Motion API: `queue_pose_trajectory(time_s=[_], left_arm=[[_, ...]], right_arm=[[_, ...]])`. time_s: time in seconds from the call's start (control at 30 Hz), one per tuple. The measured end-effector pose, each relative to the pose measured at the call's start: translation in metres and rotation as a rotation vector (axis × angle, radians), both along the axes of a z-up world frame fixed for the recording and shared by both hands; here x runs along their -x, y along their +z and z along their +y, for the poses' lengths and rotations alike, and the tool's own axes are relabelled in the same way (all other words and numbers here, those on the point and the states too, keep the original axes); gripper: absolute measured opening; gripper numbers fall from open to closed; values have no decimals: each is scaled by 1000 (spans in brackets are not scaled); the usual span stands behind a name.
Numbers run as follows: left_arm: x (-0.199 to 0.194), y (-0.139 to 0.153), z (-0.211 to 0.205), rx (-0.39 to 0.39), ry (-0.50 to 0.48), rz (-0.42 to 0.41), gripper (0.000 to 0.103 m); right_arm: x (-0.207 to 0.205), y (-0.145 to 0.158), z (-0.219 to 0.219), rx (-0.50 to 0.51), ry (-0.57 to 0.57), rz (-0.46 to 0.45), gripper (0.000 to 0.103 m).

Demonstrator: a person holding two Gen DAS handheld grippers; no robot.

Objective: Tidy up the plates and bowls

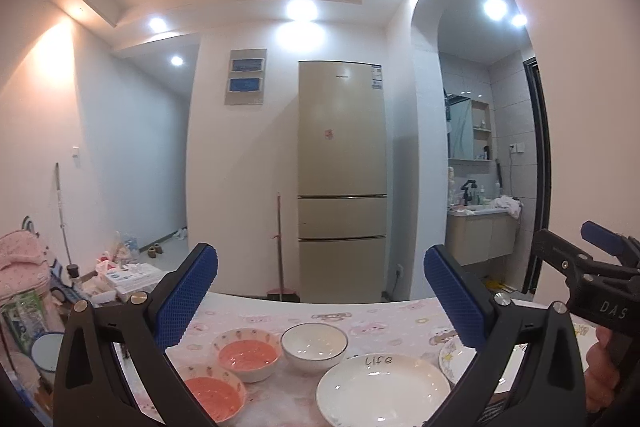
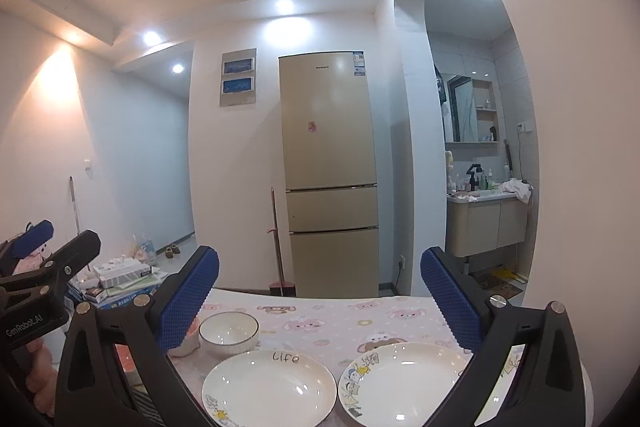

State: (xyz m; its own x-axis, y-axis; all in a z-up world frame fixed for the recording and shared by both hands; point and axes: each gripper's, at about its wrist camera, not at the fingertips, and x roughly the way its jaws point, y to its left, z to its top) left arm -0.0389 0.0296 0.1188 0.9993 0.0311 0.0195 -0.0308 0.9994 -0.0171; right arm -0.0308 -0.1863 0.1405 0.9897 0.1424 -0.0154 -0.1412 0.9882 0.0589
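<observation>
On the table's pink cartoon cloth [image 1: 280,319] stand two bowls with orange insides [image 1: 247,354] [image 1: 214,397] at the left, a white bowl [image 1: 314,345] [image 2: 229,333] and a white plate marked "Life" [image 1: 382,391] [image 2: 269,385]. A second cartoon plate [image 2: 400,379] [image 1: 456,357] lies to its right. My left gripper [image 1: 320,295] is open and empty, raised above the bowls. My right gripper [image 2: 320,291] is open and empty above the plates; it also shows at the left wrist view's right edge [image 1: 580,259].
A tall beige fridge [image 1: 342,179] stands beyond the table's far edge, with a broom [image 1: 282,247] beside it. Boxes and bags [image 2: 120,279] are piled at the left. A bathroom vanity [image 2: 486,223] shows through the arch at right.
</observation>
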Motion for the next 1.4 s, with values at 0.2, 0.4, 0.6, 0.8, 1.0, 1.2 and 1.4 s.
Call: queue_pose_trajectory(time_s=[0.2, 0.4, 0.6, 0.8, 1.0, 1.2, 1.4], left_arm=[[-22, -11, -15, -27, -32, -38, 103], [-51, -56, -20, 18, -71, 33, 103], [-72, -92, -24, 29, -52, 112, 103], [-86, -111, -33, -17, -33, 174, 103], [-87, -111, -38, -39, -29, 177, 103], [-82, -110, -35, -38, -28, 150, 103], [-87, -112, -33, -33, -32, 166, 103]], right_arm=[[-16, -22, -4, 1, -44, -63, 103], [-46, -67, -12, -3, -62, 4, 103], [-78, -103, -15, 79, -171, 87, 103], [-97, -130, -18, 96, -139, 211, 103], [-94, -132, -24, 75, -155, 199, 103], [-102, -134, -24, 71, -160, 234, 103], [-106, -136, -25, 64, -155, 256, 103]])
